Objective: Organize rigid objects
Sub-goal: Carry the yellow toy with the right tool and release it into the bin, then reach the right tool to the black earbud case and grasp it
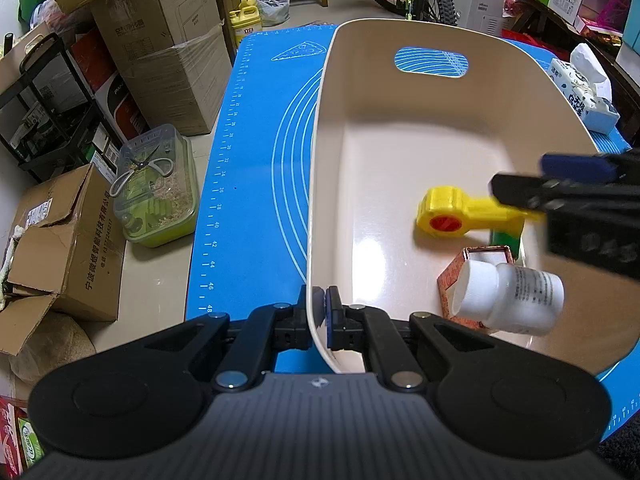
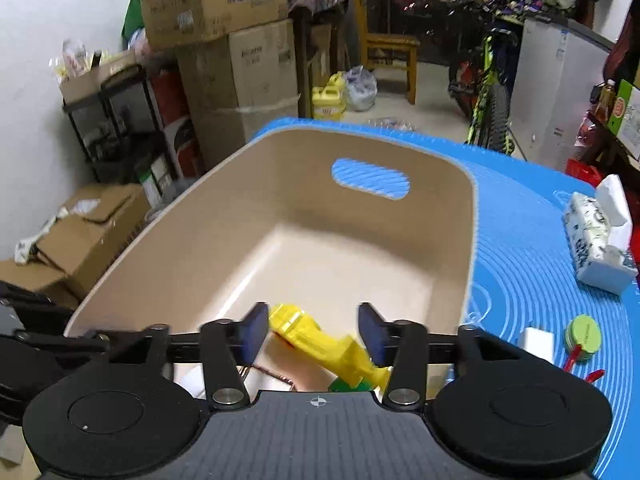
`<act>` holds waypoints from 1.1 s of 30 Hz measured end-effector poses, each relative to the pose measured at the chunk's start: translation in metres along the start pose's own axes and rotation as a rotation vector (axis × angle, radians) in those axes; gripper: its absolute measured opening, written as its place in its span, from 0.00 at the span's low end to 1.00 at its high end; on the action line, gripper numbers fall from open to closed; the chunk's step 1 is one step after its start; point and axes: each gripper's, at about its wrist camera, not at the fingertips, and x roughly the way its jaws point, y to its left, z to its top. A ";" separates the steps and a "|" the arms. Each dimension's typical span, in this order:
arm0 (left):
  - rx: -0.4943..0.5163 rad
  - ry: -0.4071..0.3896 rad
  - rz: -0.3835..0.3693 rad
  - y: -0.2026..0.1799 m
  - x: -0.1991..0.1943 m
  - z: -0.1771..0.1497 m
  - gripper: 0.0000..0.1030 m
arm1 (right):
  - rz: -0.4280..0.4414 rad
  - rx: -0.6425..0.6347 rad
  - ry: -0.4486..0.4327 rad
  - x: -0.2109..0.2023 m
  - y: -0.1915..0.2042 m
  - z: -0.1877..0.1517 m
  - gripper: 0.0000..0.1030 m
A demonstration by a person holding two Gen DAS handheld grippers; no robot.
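**Yellow toy goes into the bin as the other gripper steadies the rim**

The right gripper (image 2: 314,334) stands wide open over a beige bin (image 2: 168,264), with a yellow toy tool (image 2: 324,344) lying between its spread fingers, apparently loose on the bin floor beside a green block (image 2: 348,386). The left gripper (image 1: 320,306) is clamped narrow on the bin's near wall, pinching the rim between its pads. Inside the bin, near the toy, lie a white bottle (image 1: 516,298) on its side and a copper-edged hexagonal box (image 1: 452,280). The bin sits on a blue mat (image 1: 256,140) covering the bench.

The risk from here appears to be in the exit: a finger catching the toy's handle as the right gripper lifts away could drag it back out, and a tug from the left gripper could tip or slide the bin.

Only the right wrist view shows what is left to sort on the mat: a small white block (image 2: 536,344) and a green round item with a red handle (image 2: 582,334), near a tissue pack (image 2: 596,240). Only the left wrist view shows the clamp on the rim and the bottle whole.
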 end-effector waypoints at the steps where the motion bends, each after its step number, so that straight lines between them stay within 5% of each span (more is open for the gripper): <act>1: -0.001 0.000 0.001 0.000 0.000 0.000 0.08 | 0.001 0.000 -0.011 -0.005 -0.004 0.003 0.60; 12: -0.002 -0.002 0.001 0.000 0.000 -0.001 0.08 | -0.114 0.084 -0.141 -0.055 -0.087 0.016 0.67; 21: 0.001 -0.004 0.006 -0.002 0.001 -0.001 0.08 | -0.230 0.163 -0.080 -0.043 -0.153 -0.016 0.68; 33: -0.002 -0.001 0.008 -0.002 0.000 -0.002 0.08 | -0.236 0.121 0.044 0.015 -0.146 -0.055 0.70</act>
